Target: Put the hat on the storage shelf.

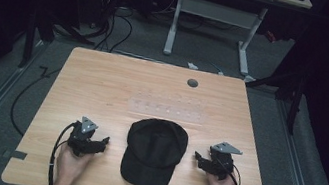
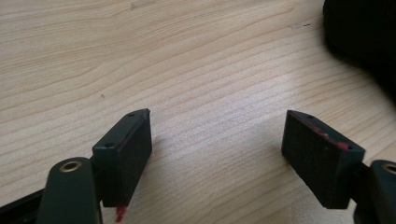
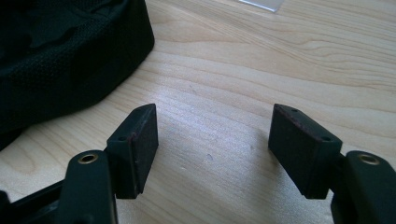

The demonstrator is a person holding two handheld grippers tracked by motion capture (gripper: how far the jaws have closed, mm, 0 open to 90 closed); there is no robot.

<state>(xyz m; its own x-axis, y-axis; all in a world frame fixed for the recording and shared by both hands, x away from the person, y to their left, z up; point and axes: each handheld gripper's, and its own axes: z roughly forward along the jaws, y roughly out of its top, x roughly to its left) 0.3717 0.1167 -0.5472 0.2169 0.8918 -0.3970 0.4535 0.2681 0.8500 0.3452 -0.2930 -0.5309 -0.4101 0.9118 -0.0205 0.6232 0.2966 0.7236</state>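
The cap (image 1: 154,152) is seen at the table's (image 1: 103,82) near middle, brim toward six o'clock, between the two claws. If only loose crown fabric were pinched, the cap could be dragged or crumpled rather than lifted. The left claw (image 1: 104,140), at nine o'clock of the cap, is held apart and empty. The right claw (image 1: 196,155), at three o'clock, is spread wide, with nothing touched.

High view looks down; gripper views sit low — all apparently share the cap (image 1: 154,151).
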